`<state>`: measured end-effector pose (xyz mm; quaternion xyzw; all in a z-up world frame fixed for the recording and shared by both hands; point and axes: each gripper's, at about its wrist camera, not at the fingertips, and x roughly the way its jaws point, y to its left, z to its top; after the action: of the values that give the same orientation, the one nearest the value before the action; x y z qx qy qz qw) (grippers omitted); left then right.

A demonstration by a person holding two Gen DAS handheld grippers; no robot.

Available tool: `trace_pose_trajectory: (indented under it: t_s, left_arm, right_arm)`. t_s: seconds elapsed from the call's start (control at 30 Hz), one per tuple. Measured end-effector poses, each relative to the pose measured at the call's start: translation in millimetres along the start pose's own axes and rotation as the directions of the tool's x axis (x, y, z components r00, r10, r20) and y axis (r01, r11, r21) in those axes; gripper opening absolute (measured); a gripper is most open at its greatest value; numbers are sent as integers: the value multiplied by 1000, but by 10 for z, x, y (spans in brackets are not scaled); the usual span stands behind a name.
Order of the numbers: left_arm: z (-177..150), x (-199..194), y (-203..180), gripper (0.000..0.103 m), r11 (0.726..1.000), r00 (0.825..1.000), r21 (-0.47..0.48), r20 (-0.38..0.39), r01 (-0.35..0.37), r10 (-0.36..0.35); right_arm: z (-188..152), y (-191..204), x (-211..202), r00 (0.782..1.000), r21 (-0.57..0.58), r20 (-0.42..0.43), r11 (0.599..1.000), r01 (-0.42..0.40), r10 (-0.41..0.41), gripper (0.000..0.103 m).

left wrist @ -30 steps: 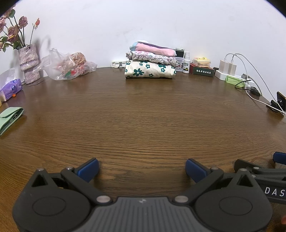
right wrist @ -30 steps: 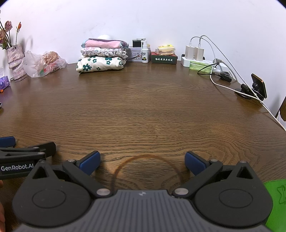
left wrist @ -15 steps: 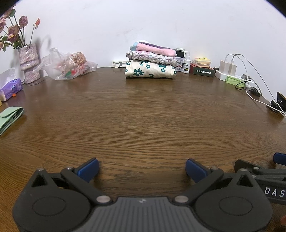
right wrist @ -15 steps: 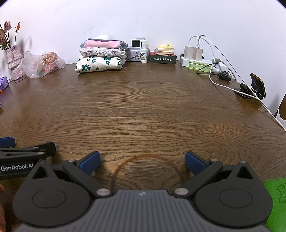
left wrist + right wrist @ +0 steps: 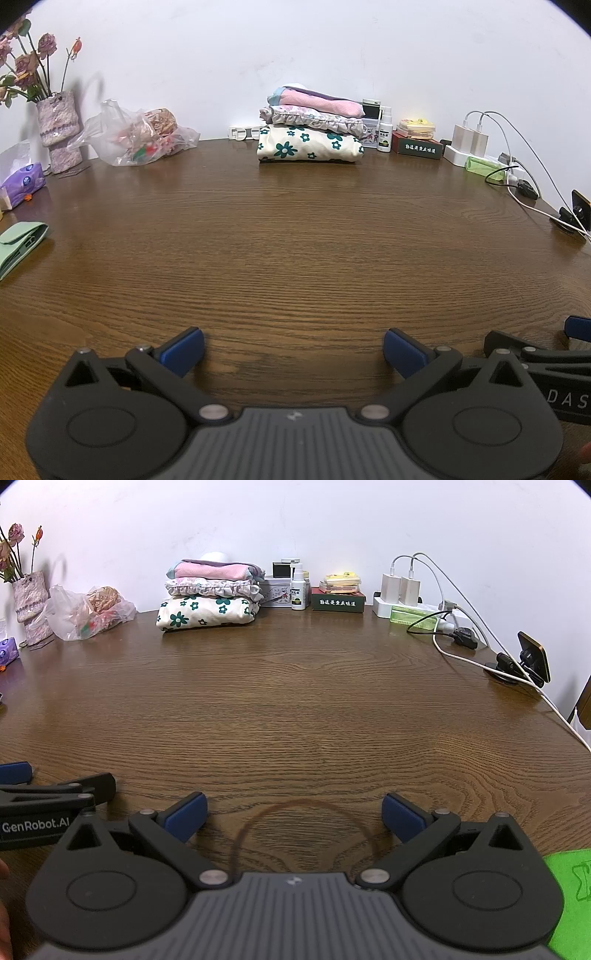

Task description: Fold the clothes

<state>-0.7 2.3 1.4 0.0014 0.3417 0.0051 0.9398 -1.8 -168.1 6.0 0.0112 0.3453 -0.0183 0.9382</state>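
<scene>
A stack of folded clothes sits at the far edge of the brown wooden table: a cream piece with green flowers at the bottom, a frilled floral one above it, a pink one on top. My left gripper hovers low over the near table edge, open, with nothing between its blue pads. Beside it my right gripper is also open and empty. A bright green cloth shows at the lower right of the right wrist view, partly hidden by the gripper body.
A vase of dried roses, a plastic bag and a purple tissue pack stand at the left. A green pouch lies at the left edge. Chargers with cables, a small bottle, a dark box and a phone holder line the back right.
The right wrist view has shifted very slightly; otherwise nothing has visibly changed and both grippers stay open.
</scene>
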Motion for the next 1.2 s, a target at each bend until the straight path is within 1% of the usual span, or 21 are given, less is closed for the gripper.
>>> trace_pose_trajectory:
  t_s: [0.3,0.4,0.47,0.5,0.53,0.63,0.7,0.73,0.8,0.87,0.9,0.93,0.97,1.0,1.03,1.07,1.1,1.13,1.17,1.2]
  left_arm:
    - [36,17,33,103,1000,1000,2,-6,17,-17]
    - [95,20,99,101,999,999,-21,-19,50,-50]
    - [181,3,172,100,996,996,-38,-16,86,-87]
    - [241,-6,207,100,994,995,-39,-10,104,-104]
    - [336,-11,255,100,992,993,-34,0,120,-120]
    - [692,42,375,101,988,987,-11,28,156,-156]
    - [974,183,439,101,983,982,0,47,186,-186]
    - [1129,319,476,101,977,975,0,51,215,-214]
    - [1435,596,546,99,964,963,0,62,265,-264]
    - [1700,909,567,98,966,963,1,78,257,-256]
    - [1813,1058,554,95,967,964,13,80,253,-253]
    - [1927,1229,548,94,965,962,32,79,259,-261]
    - [2006,1382,562,94,961,958,48,75,273,-276]
    - [2071,1542,587,92,960,958,45,63,277,-279]
    - [2137,1703,612,86,959,958,43,51,281,-283]
    - [2197,1858,640,83,957,957,34,39,287,-289]
    - [2239,1996,684,75,953,952,4,27,304,-304]
    - [2276,2129,727,69,947,947,-26,16,321,-320]
    - [2300,2250,771,68,938,940,-56,8,341,-341]
    - [2322,2365,808,64,930,934,-82,2,357,-358]
  right_arm:
    - [8,24,-6,1000,3,-3,1000,7,-7,103]
    - [86,47,19,999,3,-48,1000,4,-4,103]
    - [200,40,36,995,16,-98,1000,-25,26,103]
    - [260,35,44,991,25,-123,999,-41,43,103]
    - [348,41,26,991,24,-121,998,-52,54,103]
    - [668,77,-43,993,-1,-83,997,-82,81,103]
    - [946,111,13,991,-37,-50,991,-125,123,103]
    - [1086,128,46,989,-54,-35,988,-147,146,103]
    - [1404,159,239,985,-87,35,982,-166,169,103]
    - [1697,195,518,982,-106,95,982,-156,166,103]
    - [1850,216,688,979,-110,115,982,-153,166,103]
    - [1983,241,868,978,-105,119,981,-160,172,103]
    - [2126,262,1087,975,-86,106,979,-185,193,103]
    - [2245,271,1291,972,-65,87,974,-215,220,103]
    - [2337,290,1479,967,-47,70,970,-240,243,102]
    - [2406,316,1660,965,-36,55,966,-256,257,102]
    - [2469,343,1838,962,-27,41,963,-268,269,101]
    - [2507,364,2000,961,-19,26,961,-277,277,98]
    - [2537,382,2155,959,-12,10,959,-283,284,95]
    - [2554,402,2274,956,-8,-4,956,-294,294,90]
